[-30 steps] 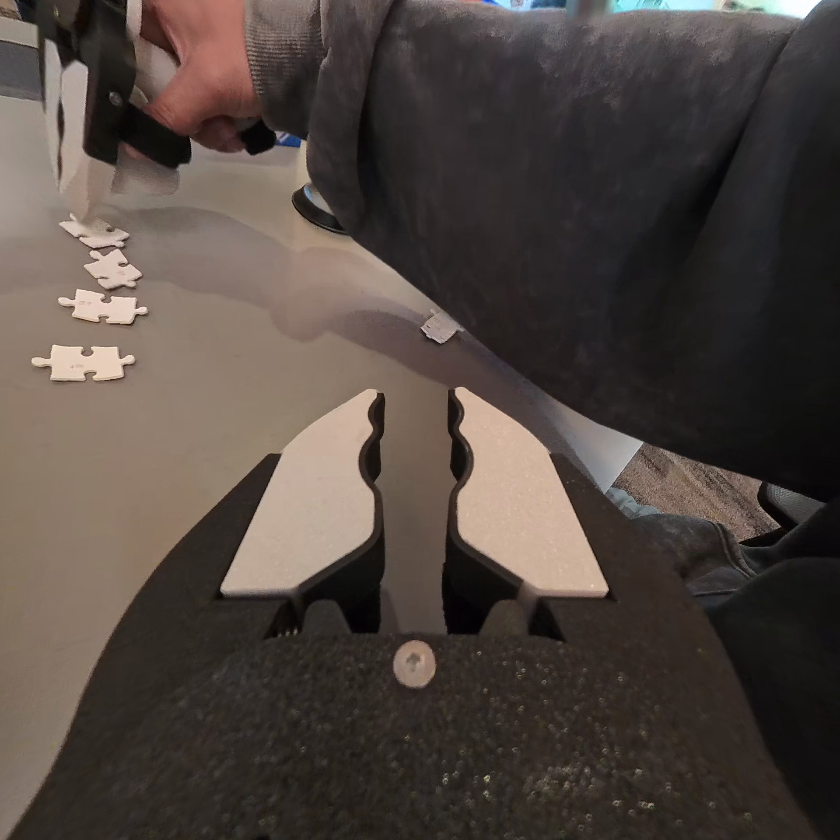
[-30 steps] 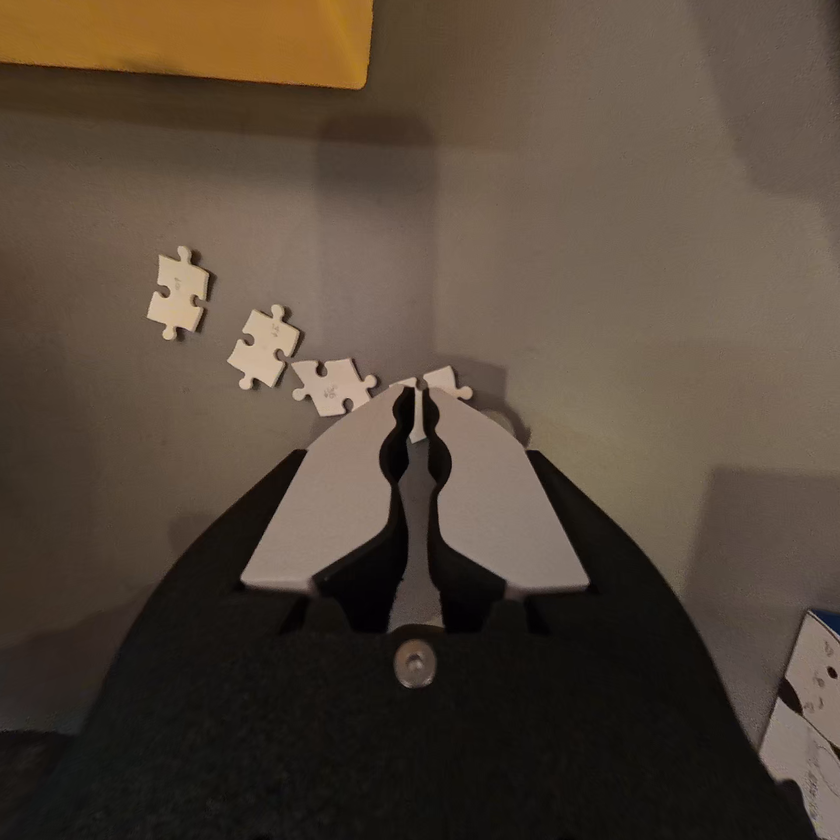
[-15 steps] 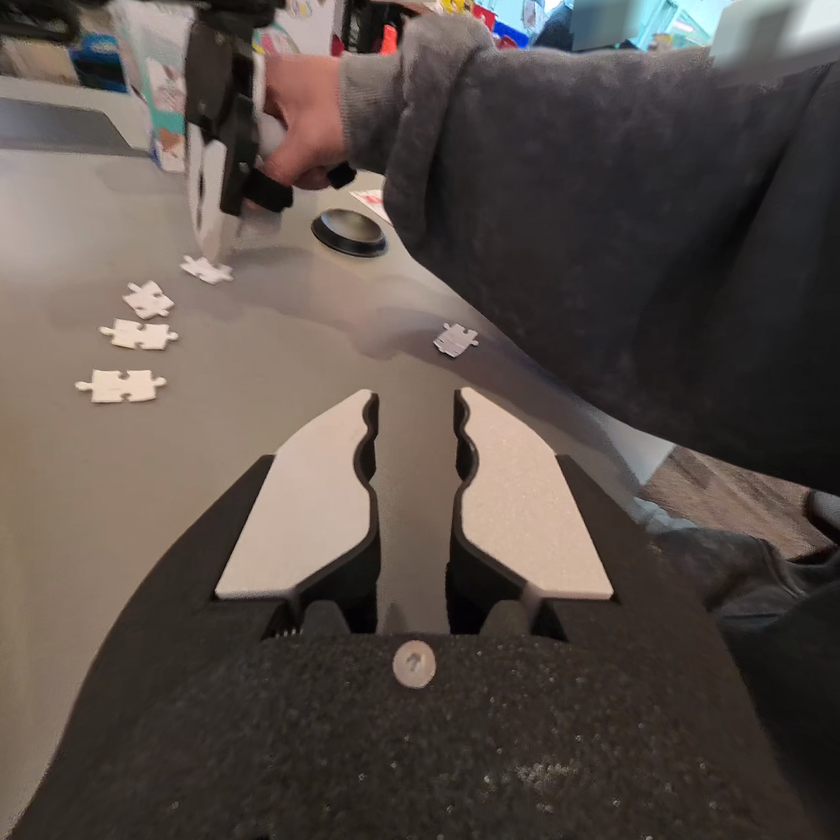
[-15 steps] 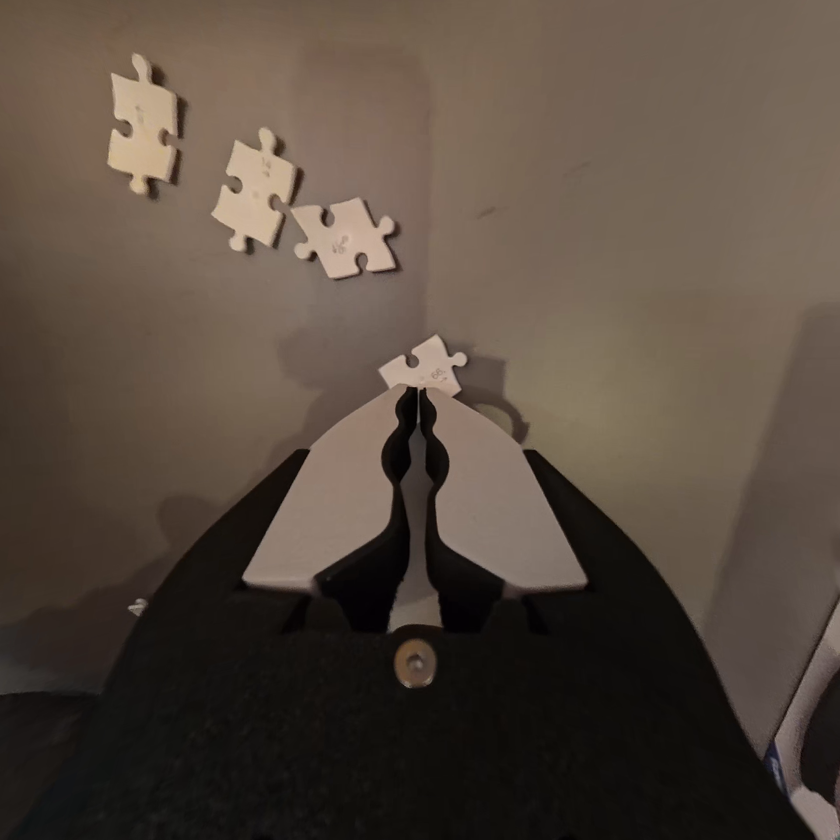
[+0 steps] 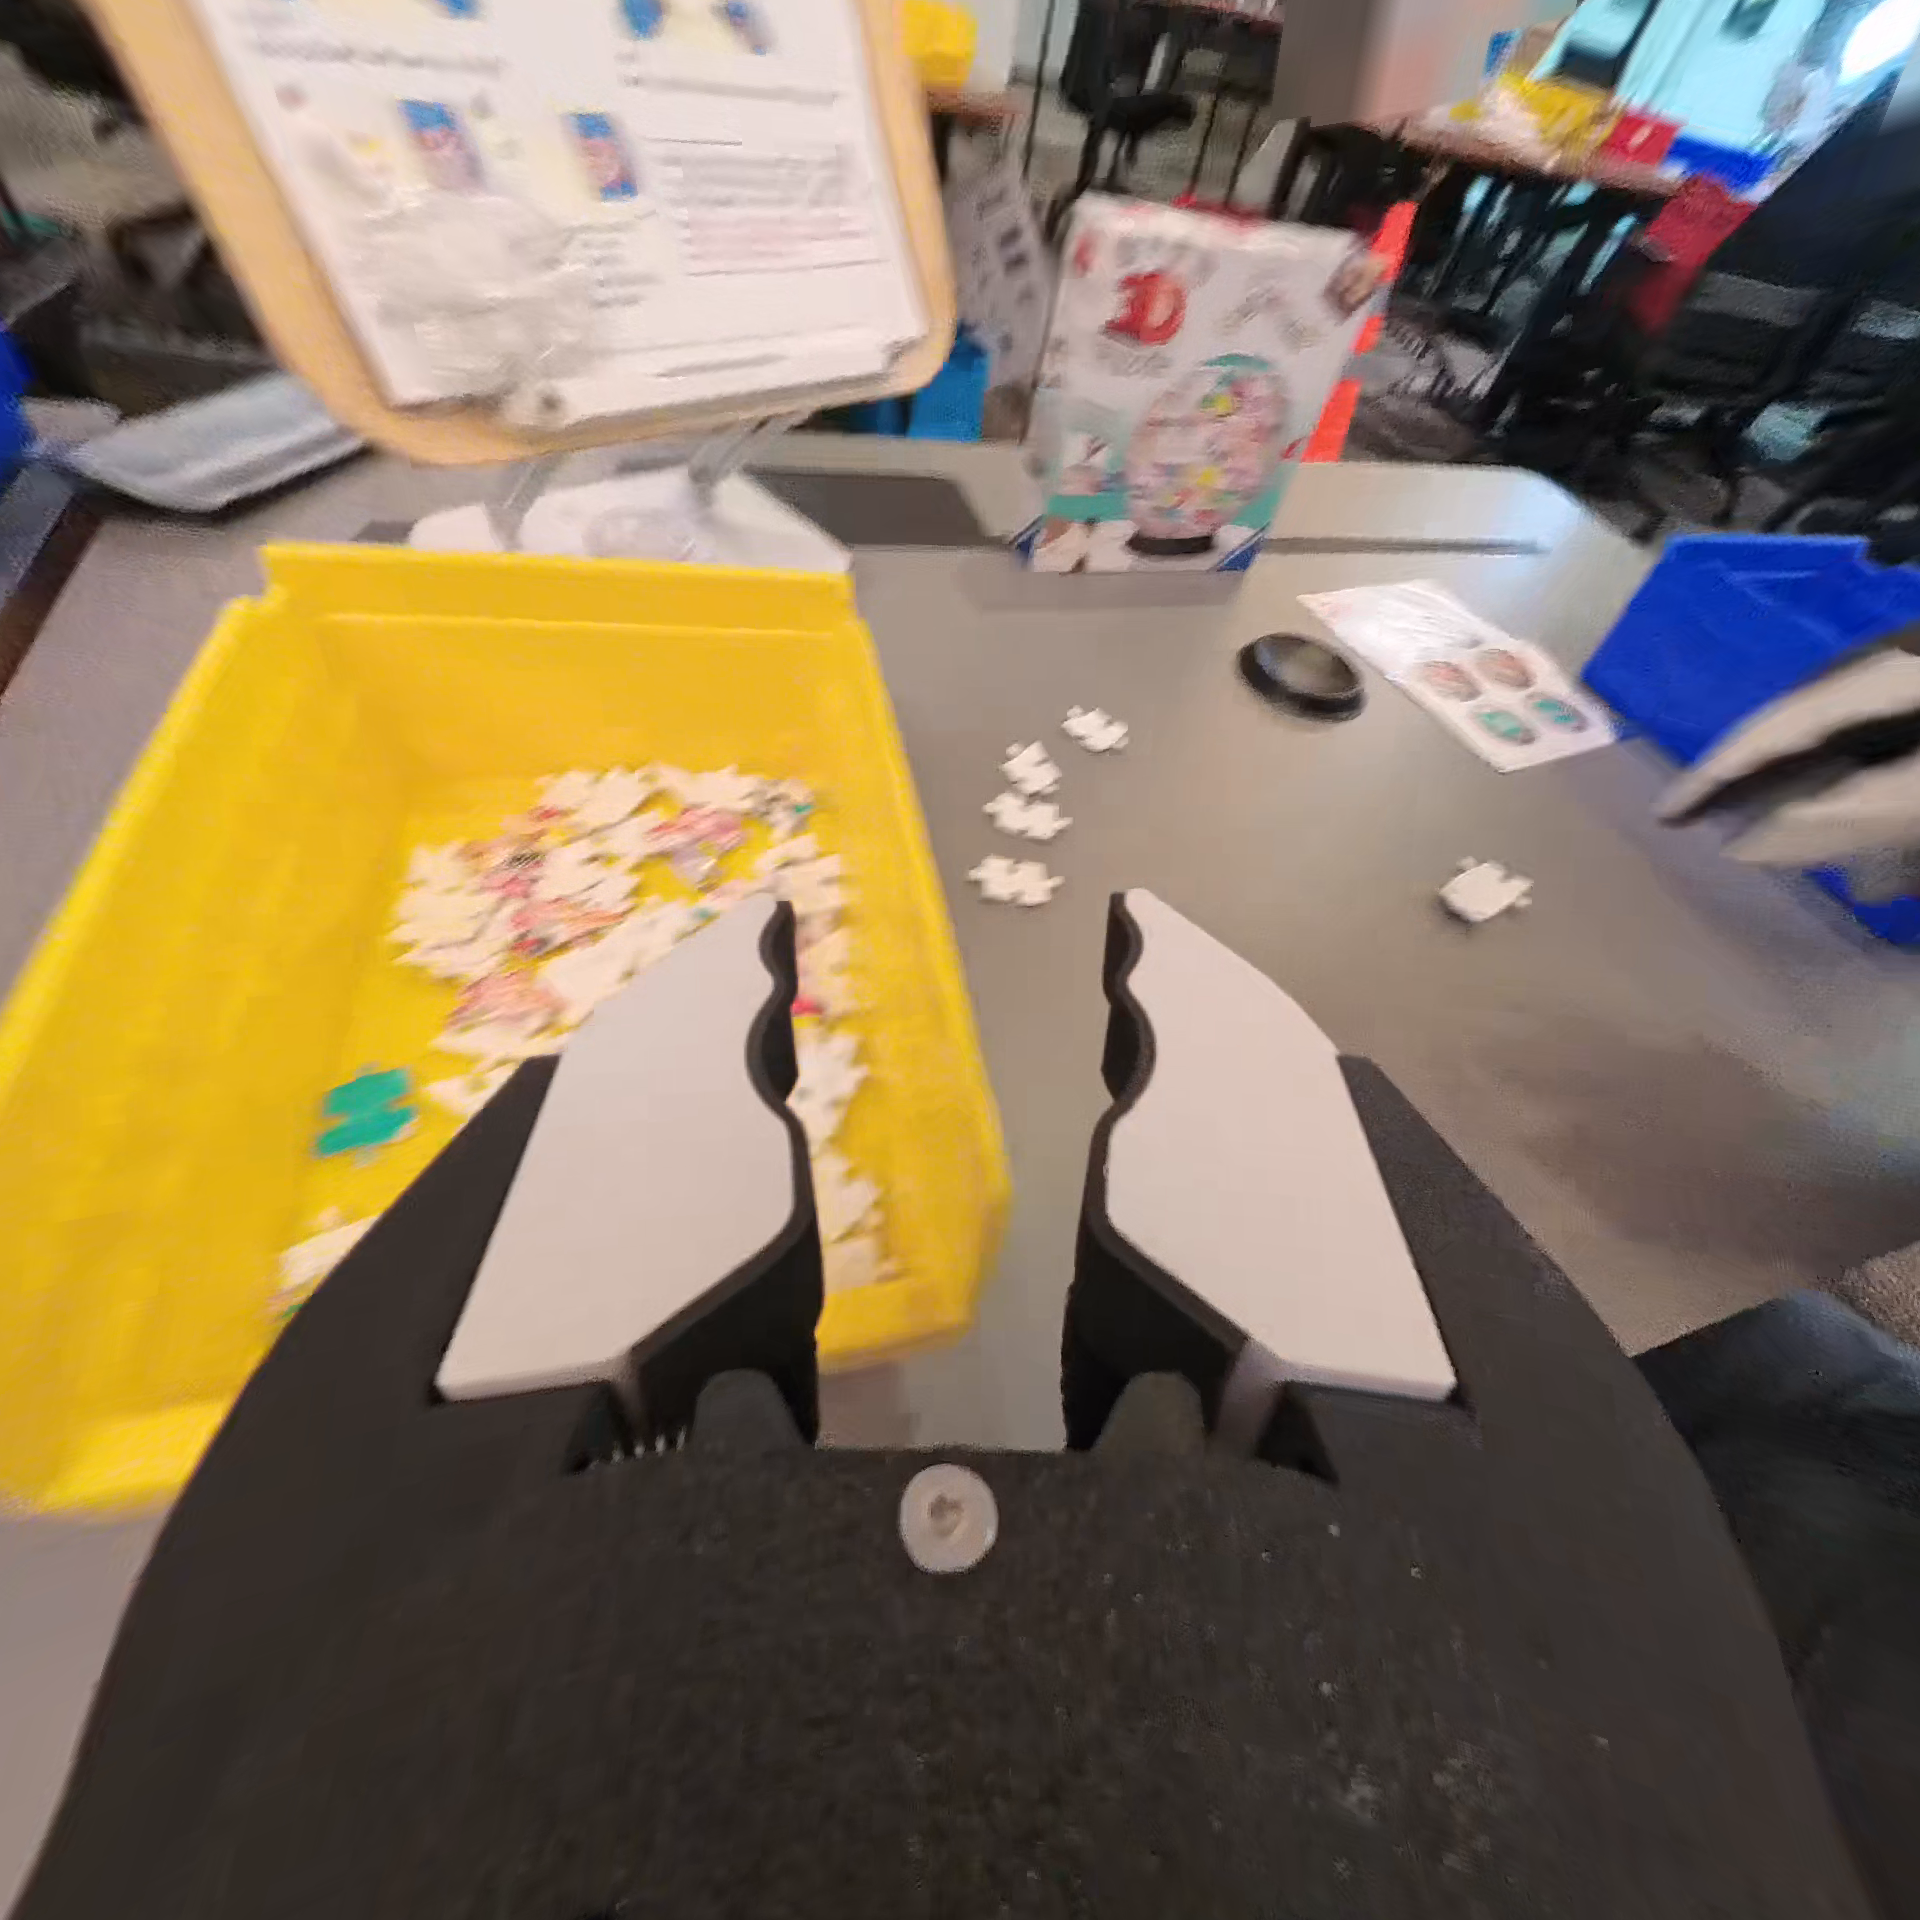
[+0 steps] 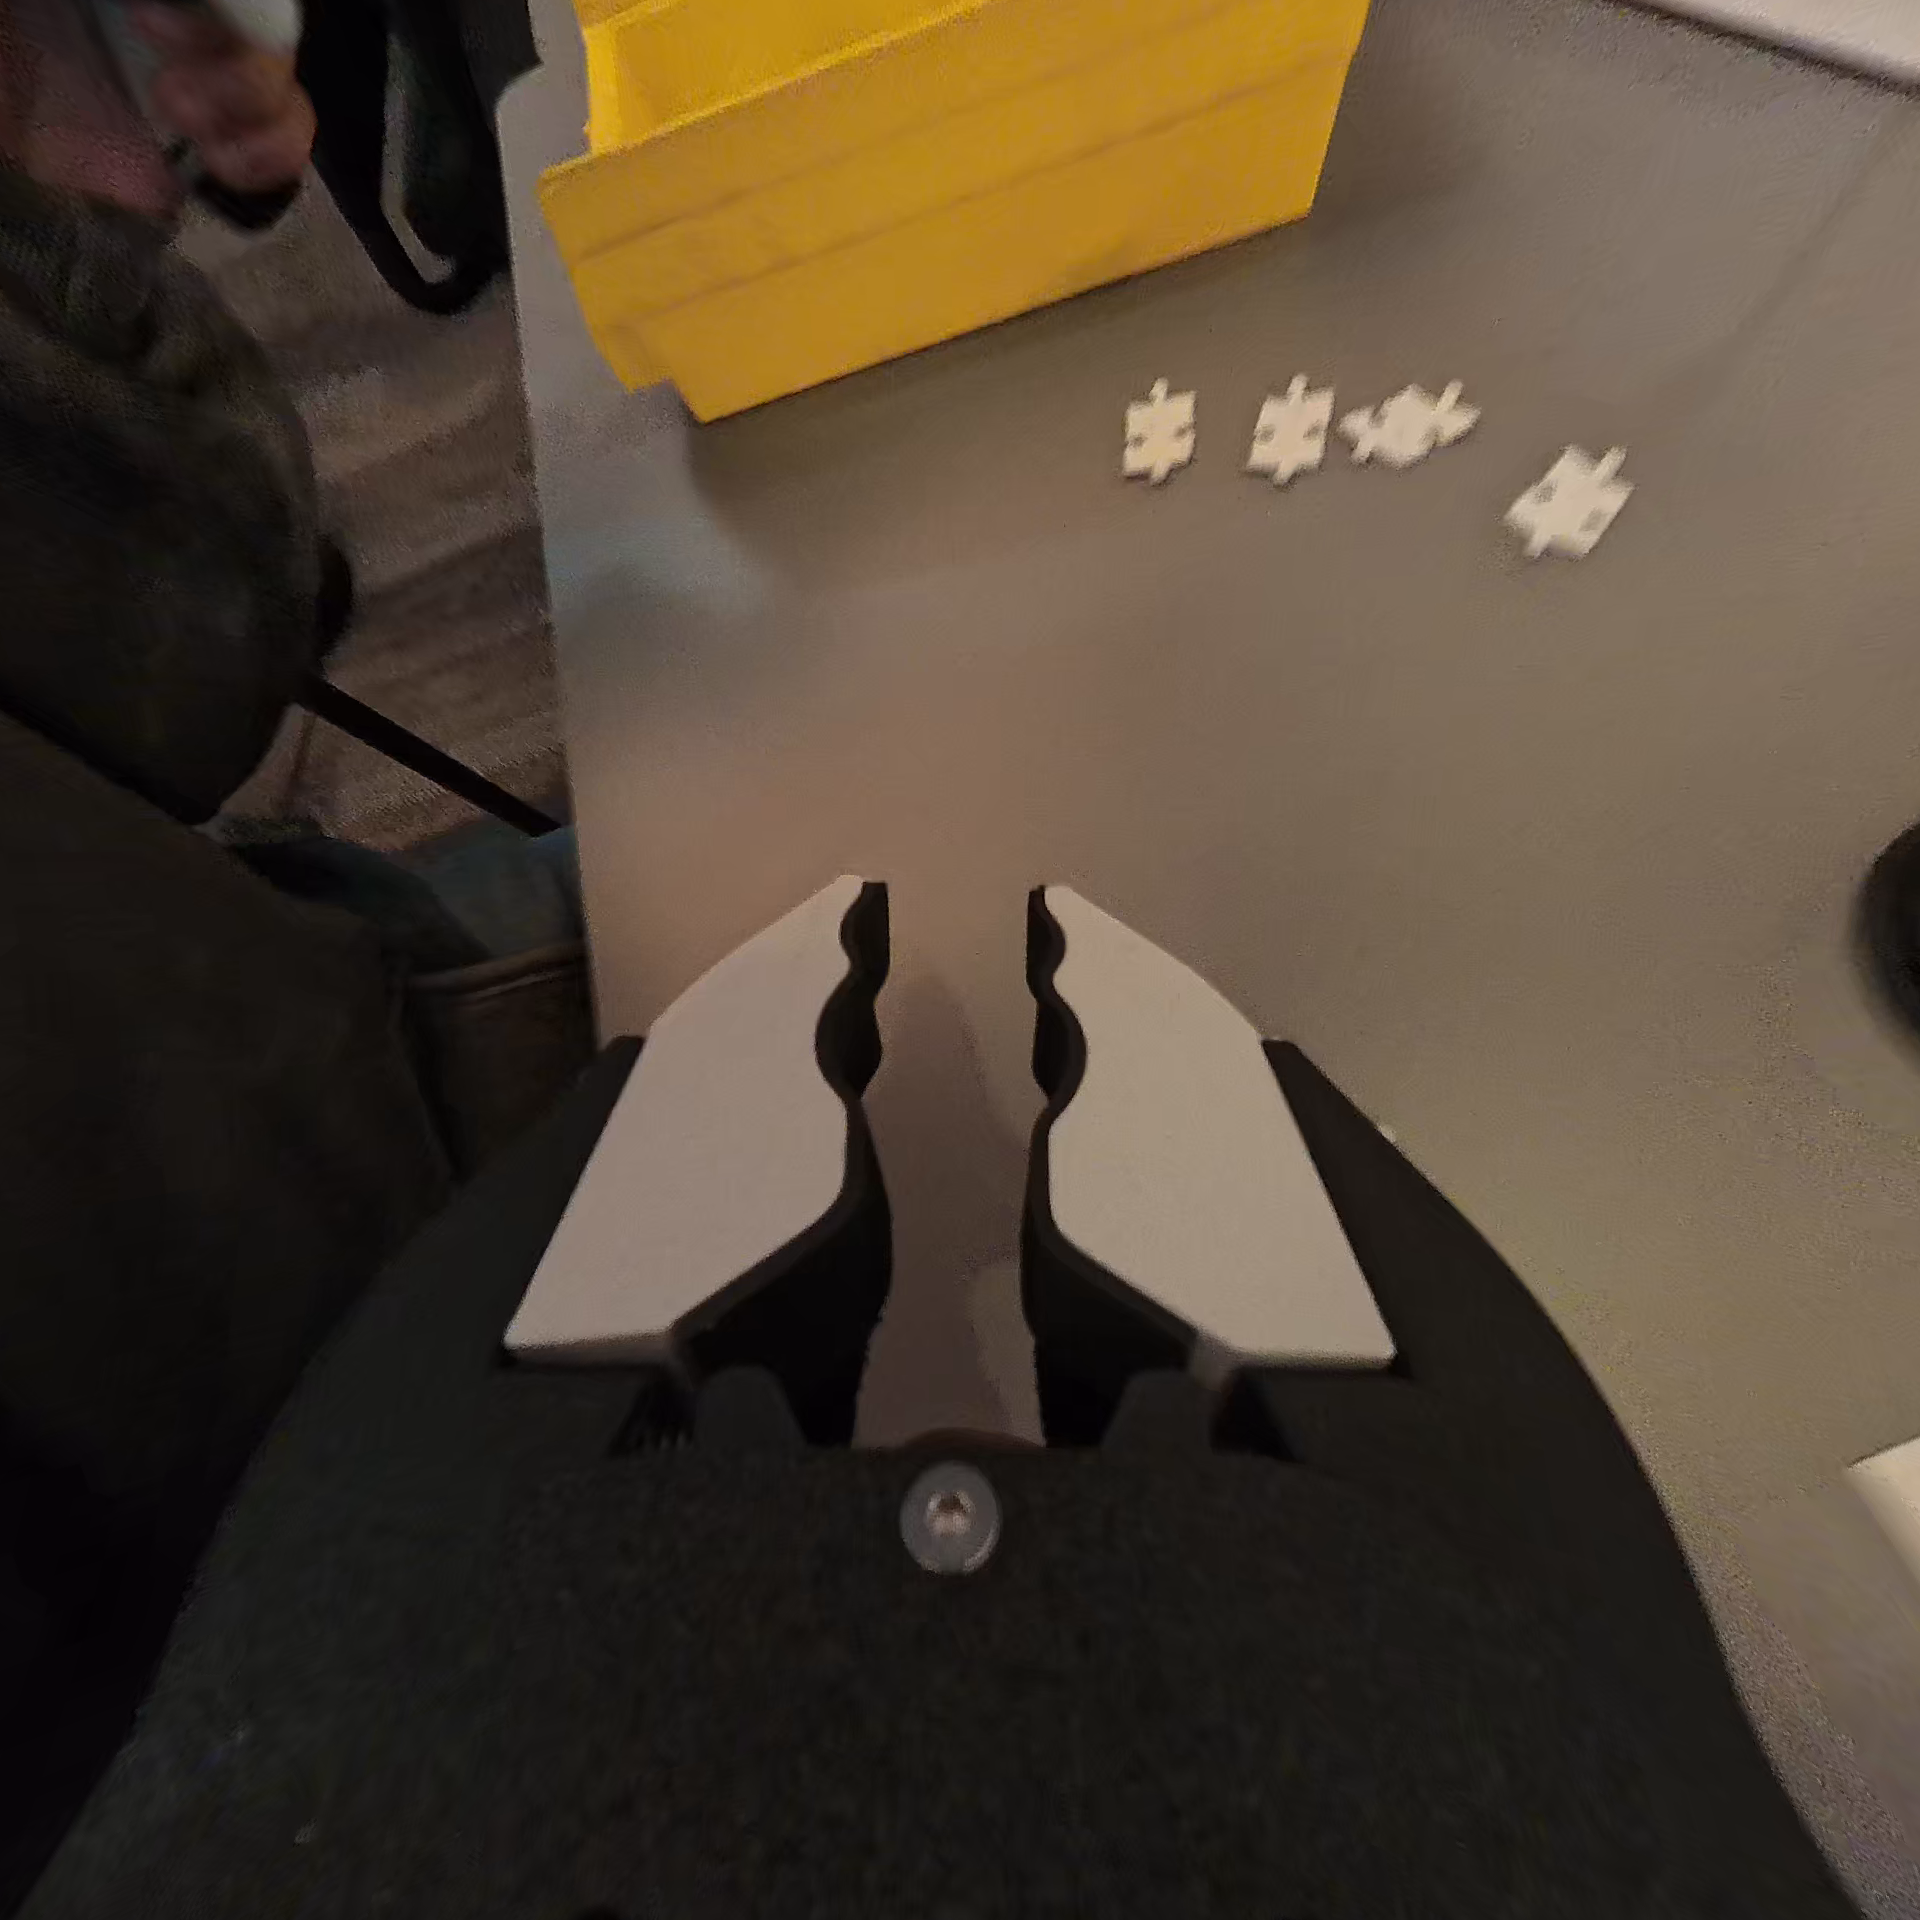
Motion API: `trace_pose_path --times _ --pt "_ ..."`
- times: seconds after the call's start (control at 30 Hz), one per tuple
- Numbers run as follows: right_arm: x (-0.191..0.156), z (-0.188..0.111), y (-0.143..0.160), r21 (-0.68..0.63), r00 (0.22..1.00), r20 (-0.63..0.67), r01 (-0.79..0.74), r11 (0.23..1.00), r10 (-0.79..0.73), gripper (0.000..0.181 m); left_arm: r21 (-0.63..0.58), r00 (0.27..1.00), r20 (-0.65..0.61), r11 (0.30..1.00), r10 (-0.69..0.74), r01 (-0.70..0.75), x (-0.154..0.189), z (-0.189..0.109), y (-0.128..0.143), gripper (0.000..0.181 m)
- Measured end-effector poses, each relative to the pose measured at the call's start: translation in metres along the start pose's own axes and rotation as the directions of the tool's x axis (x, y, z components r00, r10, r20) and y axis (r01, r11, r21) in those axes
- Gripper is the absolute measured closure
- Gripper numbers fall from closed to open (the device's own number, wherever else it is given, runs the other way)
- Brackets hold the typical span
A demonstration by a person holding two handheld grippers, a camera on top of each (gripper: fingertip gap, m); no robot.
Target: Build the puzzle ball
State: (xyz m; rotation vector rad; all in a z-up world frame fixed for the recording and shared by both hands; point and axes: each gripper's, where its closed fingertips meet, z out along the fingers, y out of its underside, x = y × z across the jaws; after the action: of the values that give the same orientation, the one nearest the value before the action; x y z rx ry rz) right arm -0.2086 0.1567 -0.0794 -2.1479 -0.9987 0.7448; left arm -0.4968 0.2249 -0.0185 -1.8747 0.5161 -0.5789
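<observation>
Four white puzzle pieces lie in a row on the grey table (image 5: 1351, 1039); the nearest piece (image 5: 1013, 881) lies just beyond my left fingertips. One more white piece (image 5: 1486, 891) lies alone to the right. My left gripper (image 5: 951, 912) is open wide and empty, over the right wall of the yellow bin (image 5: 561, 582), which holds many loose pieces. My right gripper (image 6: 956, 899) is open and empty above bare table (image 6: 1143, 727). In the right wrist view the row starts at the left piece (image 6: 1158, 431) and ends at the right piece (image 6: 1569, 504). The right gripper shows blurred in the left wrist view (image 5: 1808, 769).
The puzzle box (image 5: 1195, 395) and an instruction sheet on a stand (image 5: 571, 208) are at the back. A black ring stand (image 5: 1299, 675), a leaflet (image 5: 1455, 670) and a blue bin (image 5: 1756, 634) are on the right. The yellow bin (image 6: 935, 208) stands beyond the row. The grippers' ends are close to 30 centimeters from one another.
My right gripper has let go of the piece at the end of the row, opened and pulled back. My left gripper has swung left to the yellow bin and opened wider.
</observation>
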Motion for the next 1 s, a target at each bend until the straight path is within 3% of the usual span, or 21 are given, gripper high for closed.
trace_pose_path --times 0.07,0.17,0.27,0.37,0.5,0.63,0.83,0.93,1.0 --pt "-0.015 -0.006 0.029 0.048 0.996 -0.024 -0.081 0.996 0.082 0.155 -0.115 0.998 0.06 0.993 0.005 0.002 -0.039 -0.004 0.011 0.123" --pt "-0.028 -0.015 0.045 0.182 0.987 -0.035 -0.146 0.972 0.155 0.155 -0.299 0.974 0.16 0.948 0.16 -0.107 -0.091 0.001 0.038 0.123" --pt "-0.032 -0.022 0.05 0.303 0.985 -0.011 -0.163 0.939 0.175 0.154 -0.428 0.97 0.07 0.885 0.232 -0.181 -0.109 0.015 0.064 0.126" --pt "-0.031 -0.02 0.057 0.363 0.988 -0.004 -0.145 0.92 0.157 0.155 -0.573 0.92 0.062 0.769 0.387 -0.285 -0.138 0.02 0.075 0.122" --pt "-0.029 -0.012 0.062 0.423 0.989 0.017 -0.14 0.895 0.147 0.154 -0.713 0.83 -0.036 0.567 0.556 -0.412 -0.158 0.02 0.069 0.114" --pt "-0.03 -0.014 0.066 0.476 0.987 0.059 -0.16 0.865 0.15 0.154 -0.723 0.712 -0.224 0.376 0.665 -0.579 -0.162 0.031 0.063 0.124" --pt "-0.033 -0.023 0.07 0.497 0.98 0.127 -0.199 0.844 0.155 0.153 -0.729 0.607 -0.516 0.063 0.605 -0.682 -0.168 0.059 0.093 0.129" --pt "-0.035 -0.024 0.071 0.498 0.972 0.161 -0.232 0.835 0.173 0.15 -0.727 0.559 -0.623 -0.142 0.548 -0.671 -0.185 0.06 0.106 0.127" --pt "-0.038 -0.024 0.071 0.496 0.971 0.165 -0.233 0.836 0.172 0.15 -0.711 0.545 -0.674 -0.238 0.499 -0.662 -0.191 0.059 0.111 0.126"
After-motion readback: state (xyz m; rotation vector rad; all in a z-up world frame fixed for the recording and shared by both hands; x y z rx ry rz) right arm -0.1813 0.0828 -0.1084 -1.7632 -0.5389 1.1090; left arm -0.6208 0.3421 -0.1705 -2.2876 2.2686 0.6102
